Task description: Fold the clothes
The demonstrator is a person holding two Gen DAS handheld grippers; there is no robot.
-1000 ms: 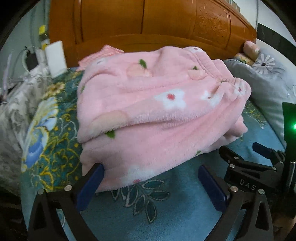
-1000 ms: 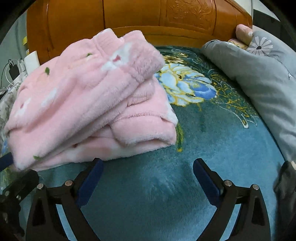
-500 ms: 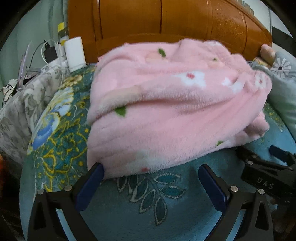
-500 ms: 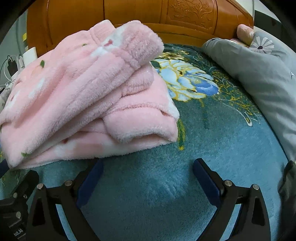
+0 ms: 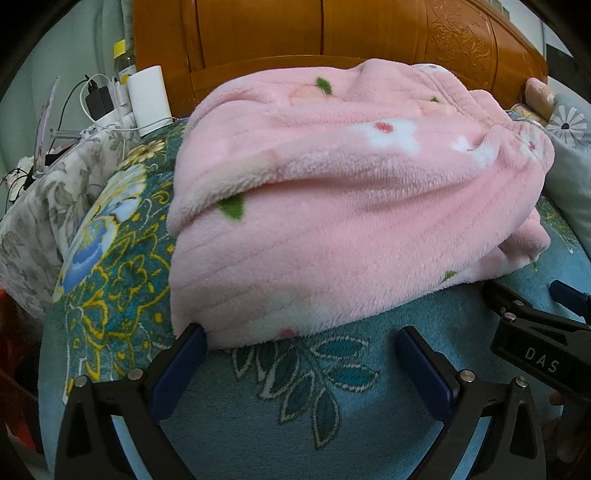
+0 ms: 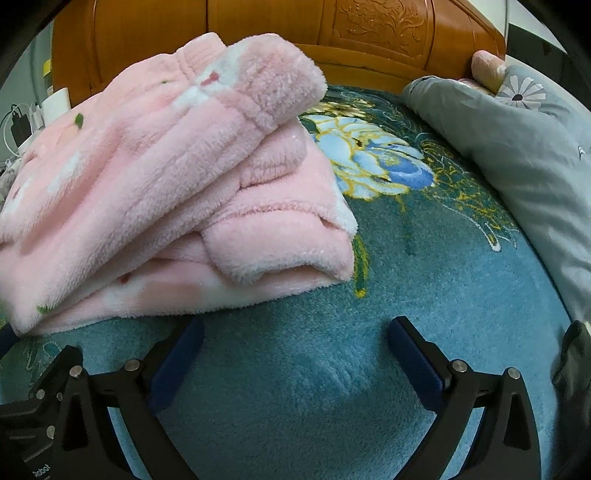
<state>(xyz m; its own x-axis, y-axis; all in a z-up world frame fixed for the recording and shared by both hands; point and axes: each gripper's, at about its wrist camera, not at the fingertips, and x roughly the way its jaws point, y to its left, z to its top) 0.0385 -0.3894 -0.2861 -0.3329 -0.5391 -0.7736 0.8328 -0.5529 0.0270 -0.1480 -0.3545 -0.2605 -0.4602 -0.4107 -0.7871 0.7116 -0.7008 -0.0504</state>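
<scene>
Grippers wide and empty before a folded pink garment on the bed.

Nearest, the left gripper (image 5: 301, 354) hangs with jaws spread, its left finger (image 5: 181, 360) at, perhaps touching, the pink fleece garment's (image 5: 332, 229) near corner; the right gripper (image 6: 295, 349) hangs equally spread over bare blanket (image 6: 424, 295), just short of the stack's right end. The fold looks nearly done, though its top layer bulges and sits skewed. To finish well, I would press that flap flat and square its edges rather than grip deep. Free blanket lies to the right up to the grey quilt (image 6: 517, 155); farther back the headboard (image 5: 332, 33) closes the far side, and a white canister (image 5: 149, 98) with cables crowds the left.
</scene>
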